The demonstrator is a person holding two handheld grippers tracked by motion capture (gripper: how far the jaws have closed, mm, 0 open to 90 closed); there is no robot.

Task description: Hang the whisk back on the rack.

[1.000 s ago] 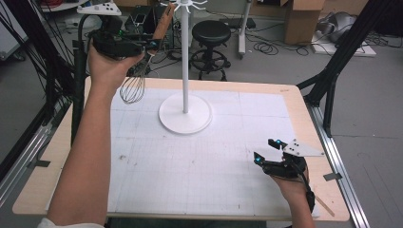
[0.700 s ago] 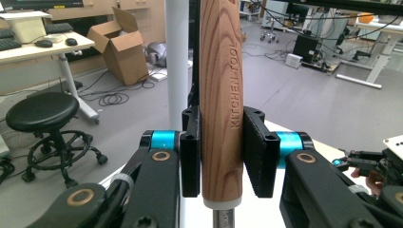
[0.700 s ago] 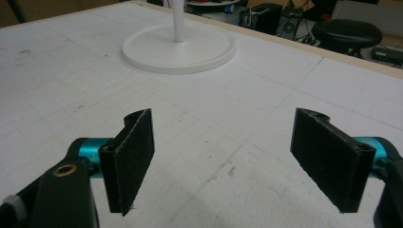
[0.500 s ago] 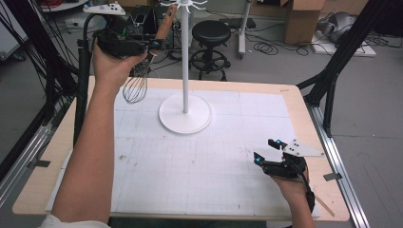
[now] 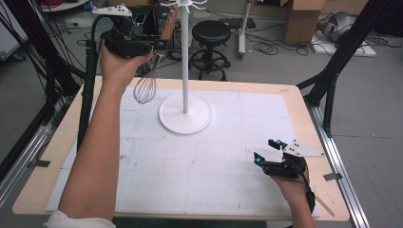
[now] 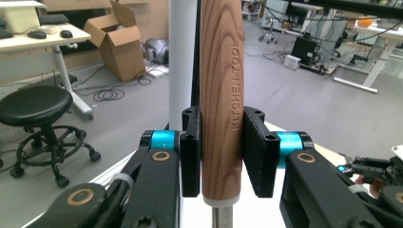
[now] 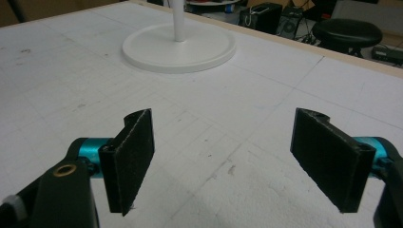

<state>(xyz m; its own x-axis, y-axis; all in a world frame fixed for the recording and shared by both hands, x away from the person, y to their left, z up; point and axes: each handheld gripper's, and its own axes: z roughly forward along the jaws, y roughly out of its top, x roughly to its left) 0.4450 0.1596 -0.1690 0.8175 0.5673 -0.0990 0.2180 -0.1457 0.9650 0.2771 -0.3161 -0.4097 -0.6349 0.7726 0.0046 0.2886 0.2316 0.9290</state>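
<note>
A whisk with a wooden handle (image 5: 168,26) and a wire head (image 5: 145,88) hangs in the air over the far left of the table, handle up. My left gripper (image 5: 157,47) is shut on that handle (image 6: 221,71), with both pads (image 6: 259,156) pressed against the wood. Just right of it rises the pole (image 5: 184,61) of a white stand, its hooks at the top and its round base (image 5: 185,116) on the mat. Near the table's front right, my right gripper (image 5: 266,151) rests low and open, nothing between its jaws (image 7: 223,156).
A white gridded mat (image 5: 190,171) covers the wooden table. The stand's base (image 7: 178,47) lies ahead of the right gripper. Behind the table are a black stool (image 5: 211,33), cardboard boxes (image 5: 304,19) and cables on the floor. Black frame posts flank both table sides.
My left hand has shifted the whisk slightly to the right, closer to the stand's pole. The right gripper has stayed where it was.
</note>
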